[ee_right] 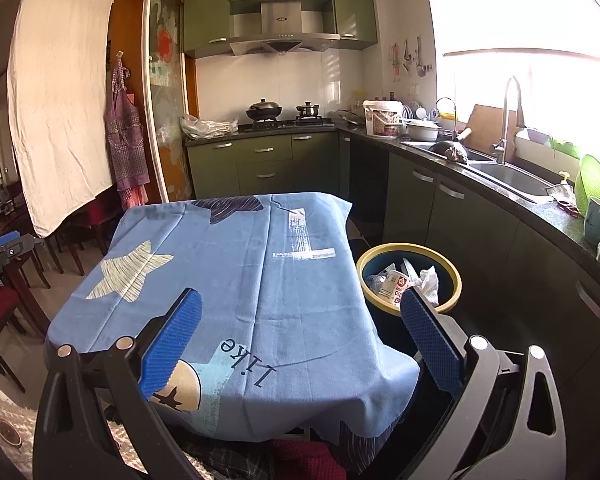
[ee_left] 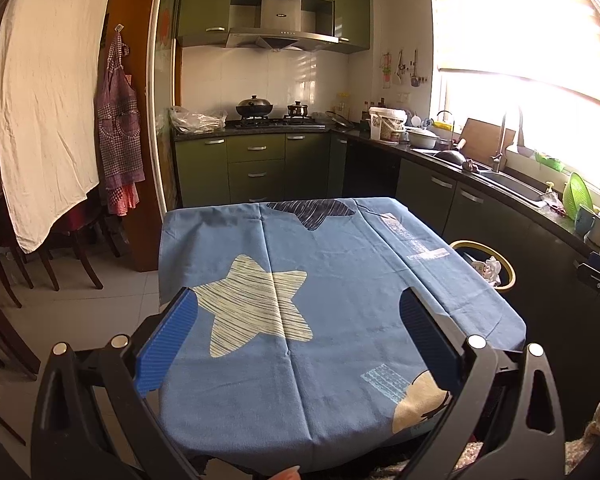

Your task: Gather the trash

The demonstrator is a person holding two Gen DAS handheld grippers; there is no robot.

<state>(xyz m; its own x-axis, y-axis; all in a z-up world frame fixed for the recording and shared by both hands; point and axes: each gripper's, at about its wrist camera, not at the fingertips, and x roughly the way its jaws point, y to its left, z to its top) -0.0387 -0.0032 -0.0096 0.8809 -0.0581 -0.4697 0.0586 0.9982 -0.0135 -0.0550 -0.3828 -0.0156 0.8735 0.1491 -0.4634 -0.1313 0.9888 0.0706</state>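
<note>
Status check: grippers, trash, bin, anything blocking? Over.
Left gripper open, holding nothing. Right gripper open, holding nothing. Trash in the bin beside the table; none seen on the blue tablecloth. Nothing in the way.

A blue star-printed tablecloth (ee_left: pixel 300 280) drapes the table; nothing else visible lies on it.

Blue-clothed counter (ee_right: pixel 260 280) lying bare and open to approach from above; bin (ee_right: pixel 452 280) of trash (ee_right: pixel 396 282) tight against its right edge, hemmed in by dark cabinets (ee_right: pixel 480 224); chairs (ee_left: pixel 72 240) crowding the left side.
</note>
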